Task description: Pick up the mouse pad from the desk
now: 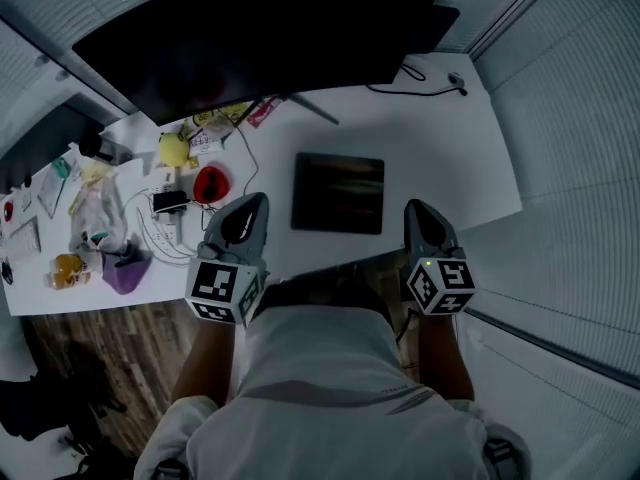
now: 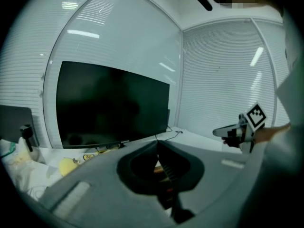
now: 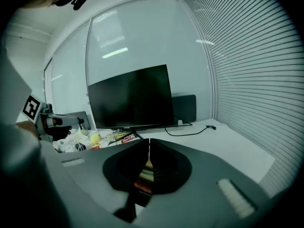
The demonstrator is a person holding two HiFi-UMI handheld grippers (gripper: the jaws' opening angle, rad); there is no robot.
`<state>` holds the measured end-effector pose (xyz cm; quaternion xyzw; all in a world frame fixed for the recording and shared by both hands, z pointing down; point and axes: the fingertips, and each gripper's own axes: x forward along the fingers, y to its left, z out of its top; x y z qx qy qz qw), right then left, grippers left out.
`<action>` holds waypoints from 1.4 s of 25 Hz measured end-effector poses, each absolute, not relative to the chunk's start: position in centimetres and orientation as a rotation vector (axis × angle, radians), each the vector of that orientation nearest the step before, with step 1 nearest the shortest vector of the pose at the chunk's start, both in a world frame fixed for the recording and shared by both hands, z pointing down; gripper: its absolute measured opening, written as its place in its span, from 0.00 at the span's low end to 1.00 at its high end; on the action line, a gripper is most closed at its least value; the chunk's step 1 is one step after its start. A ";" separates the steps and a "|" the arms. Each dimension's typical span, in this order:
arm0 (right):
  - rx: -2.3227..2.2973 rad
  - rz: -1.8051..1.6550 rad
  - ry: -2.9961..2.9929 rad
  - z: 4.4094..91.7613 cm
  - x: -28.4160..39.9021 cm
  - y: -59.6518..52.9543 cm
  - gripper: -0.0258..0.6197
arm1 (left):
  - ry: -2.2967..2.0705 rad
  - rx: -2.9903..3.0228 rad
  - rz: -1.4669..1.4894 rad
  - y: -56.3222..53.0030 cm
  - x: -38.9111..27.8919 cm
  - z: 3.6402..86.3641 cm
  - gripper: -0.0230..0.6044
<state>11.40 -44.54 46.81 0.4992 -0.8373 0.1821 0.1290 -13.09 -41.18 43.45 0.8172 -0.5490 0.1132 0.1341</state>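
Mouse pad (image 1: 338, 193): dark rectangle, flat on the white tabletop (image 1: 450, 158), in front of the monitor (image 1: 260, 38), near the front edge, untouched. Left gripper (image 1: 254, 202): just left of the pad's near corner, apart from it, held above the tabletop, jaws pressed together with nothing between them. Right gripper (image 1: 416, 208): just right of the pad, also apart from it, jaws likewise closed and empty. Step in hand, by judgement: approach, no grasp begun. Next move, by judgement: opening one pair of jaws, lowering to a pad edge, and working one jaw under the thin sheet. Probably awkward on a flat surface, so perhaps a slide toward the front edge or a corner lift first. Edges: pad's near side close to the tabletop's front edge, right side facing bare white surface out to the right edge. Open room: free to the right and behind the pad up to the black cable (image 1: 415, 88). Tighter to the left: a red round thing (image 1: 210, 182), a yellow thing (image 1: 174, 149), white cords (image 1: 165, 233) and a heap of bags (image 1: 95, 213) close by. Below the front edge: wooden floor (image 1: 110, 348) and the person's shirt (image 1: 320, 368).
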 end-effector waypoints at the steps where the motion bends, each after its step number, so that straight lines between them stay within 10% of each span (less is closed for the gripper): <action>1: 1.436 0.539 -2.415 47.7 11.8 -45.6 0.07 | -1.607 2.345 0.342 -41.9 -12.6 44.0 0.04; 19: 0.953 0.691 -2.102 67.7 9.8 -50.0 0.43 | -1.361 1.931 0.829 -47.2 -6.4 66.3 0.50; 35: 0.964 0.679 -1.976 72.2 8.8 -49.0 0.49 | -1.339 1.833 0.953 -46.3 -6.5 72.6 0.44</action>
